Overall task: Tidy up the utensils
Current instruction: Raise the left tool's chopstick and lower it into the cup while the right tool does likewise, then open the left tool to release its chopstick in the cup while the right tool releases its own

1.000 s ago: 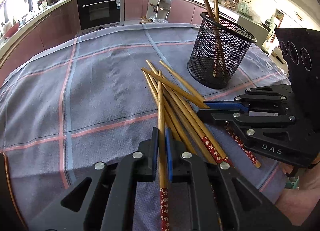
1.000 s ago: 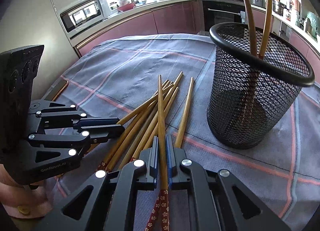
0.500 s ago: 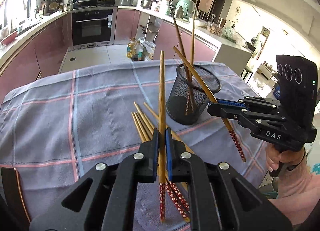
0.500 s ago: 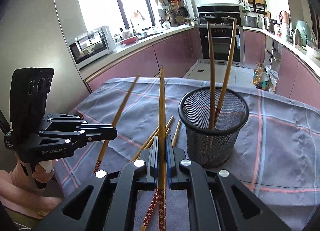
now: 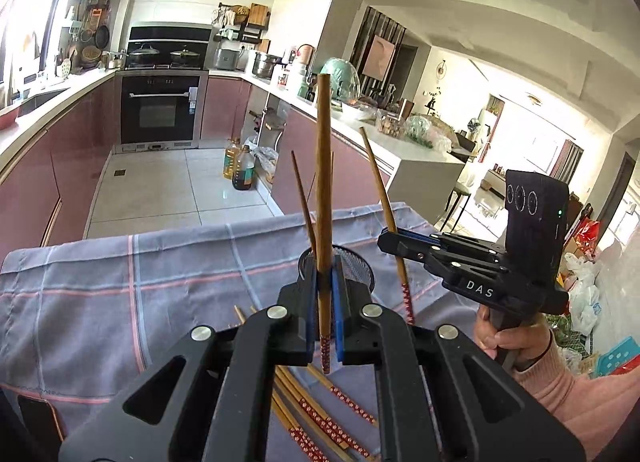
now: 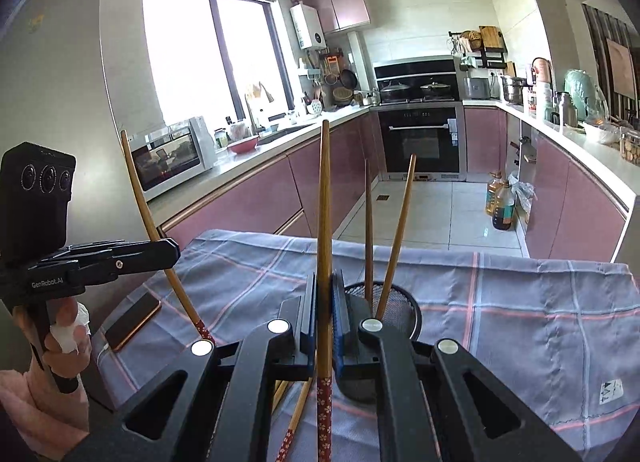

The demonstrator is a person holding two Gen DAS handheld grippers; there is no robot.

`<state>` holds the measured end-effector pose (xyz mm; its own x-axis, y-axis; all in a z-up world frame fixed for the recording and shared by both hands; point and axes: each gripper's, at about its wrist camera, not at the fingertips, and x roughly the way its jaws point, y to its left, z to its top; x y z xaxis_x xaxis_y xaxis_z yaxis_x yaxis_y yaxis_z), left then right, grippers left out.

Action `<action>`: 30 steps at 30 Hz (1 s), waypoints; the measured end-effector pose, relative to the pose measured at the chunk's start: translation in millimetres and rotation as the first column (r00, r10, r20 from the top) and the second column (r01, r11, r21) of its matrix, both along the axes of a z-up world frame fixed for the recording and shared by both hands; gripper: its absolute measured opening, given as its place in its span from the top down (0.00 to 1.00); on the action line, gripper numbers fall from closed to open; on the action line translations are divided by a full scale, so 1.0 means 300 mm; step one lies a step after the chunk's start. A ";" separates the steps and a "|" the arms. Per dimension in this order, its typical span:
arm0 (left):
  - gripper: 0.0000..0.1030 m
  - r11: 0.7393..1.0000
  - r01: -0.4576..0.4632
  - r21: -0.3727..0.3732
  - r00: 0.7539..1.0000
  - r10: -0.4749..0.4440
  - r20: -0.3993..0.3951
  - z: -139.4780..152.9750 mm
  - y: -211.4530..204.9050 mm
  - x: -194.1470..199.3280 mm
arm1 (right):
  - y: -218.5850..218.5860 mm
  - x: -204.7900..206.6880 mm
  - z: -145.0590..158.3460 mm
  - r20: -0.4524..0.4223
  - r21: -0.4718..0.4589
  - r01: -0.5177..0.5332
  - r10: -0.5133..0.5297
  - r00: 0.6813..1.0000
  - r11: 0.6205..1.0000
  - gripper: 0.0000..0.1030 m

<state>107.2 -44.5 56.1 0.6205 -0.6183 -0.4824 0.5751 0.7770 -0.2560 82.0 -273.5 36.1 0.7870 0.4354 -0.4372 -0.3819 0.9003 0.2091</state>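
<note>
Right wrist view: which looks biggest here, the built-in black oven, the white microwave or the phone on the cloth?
1. Built-in black oven.
2. White microwave.
3. Dark copper-edged phone on the cloth.
The oven stands farthest away, so its lead is safe; the phone lies nearest, so it only looks flattered.

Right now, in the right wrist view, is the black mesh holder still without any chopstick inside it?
No, two chopsticks already stand tilted inside the black mesh holder, their thin tips pointing up.
</note>
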 end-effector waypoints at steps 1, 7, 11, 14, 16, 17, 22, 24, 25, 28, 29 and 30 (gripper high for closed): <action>0.93 1.000 0.001 -0.007 1.000 -0.001 0.012 0.018 -0.011 0.007 | -0.009 0.007 0.013 0.018 0.004 0.007 -0.007 1.000 1.000 0.94; 0.93 0.999 0.004 -0.036 0.999 -0.002 0.048 0.101 -0.090 0.066 | -0.036 0.076 0.068 0.066 0.014 0.036 -0.037 0.997 0.999 0.94; 0.93 1.000 -0.008 -0.028 0.998 0.010 0.058 0.119 -0.140 0.106 | -0.046 0.105 0.094 0.088 0.004 0.047 -0.047 0.995 0.999 0.94; 0.93 1.000 -0.021 -0.008 0.999 0.021 0.042 0.099 -0.178 0.143 | -0.054 0.121 0.093 0.088 0.000 0.054 -0.054 0.995 0.999 0.94; 0.93 0.999 -0.034 0.017 0.999 0.034 0.031 0.075 -0.201 0.174 | -0.054 0.130 0.084 0.085 0.001 0.059 -0.059 0.995 0.998 0.94; 0.93 0.999 -0.034 0.026 0.999 0.033 0.017 0.060 -0.212 0.185 | -0.056 0.130 0.079 0.084 0.004 0.062 -0.063 0.994 0.998 0.94; 0.93 0.997 -0.032 0.064 0.999 0.034 -0.027 -0.015 -0.241 0.242 | -0.077 0.137 0.076 0.100 0.042 0.072 -0.076 0.992 0.997 0.94; 0.93 0.997 -0.030 0.073 0.999 0.033 -0.038 -0.037 -0.247 0.257 | -0.080 0.145 0.085 0.107 0.053 0.074 -0.079 0.991 0.996 0.94; 0.93 0.997 -0.030 0.076 0.999 0.033 -0.041 -0.043 -0.251 0.260 | -0.070 0.144 0.088 0.105 0.049 0.075 -0.079 0.991 0.996 0.94; 0.93 0.996 -0.020 0.082 0.998 0.024 -0.053 -0.068 -0.240 0.272 | -0.058 0.156 0.063 0.068 0.025 0.073 -0.075 0.995 0.997 0.94; 0.93 0.996 -0.018 0.086 0.998 0.022 -0.055 -0.072 -0.242 0.272 | -0.053 0.159 0.048 0.049 0.016 0.071 -0.072 0.996 0.997 0.94; 0.93 0.996 -0.014 0.089 0.998 0.019 -0.058 -0.079 -0.240 0.274 | -0.049 0.165 0.030 0.025 0.005 0.069 -0.069 0.997 0.998 0.94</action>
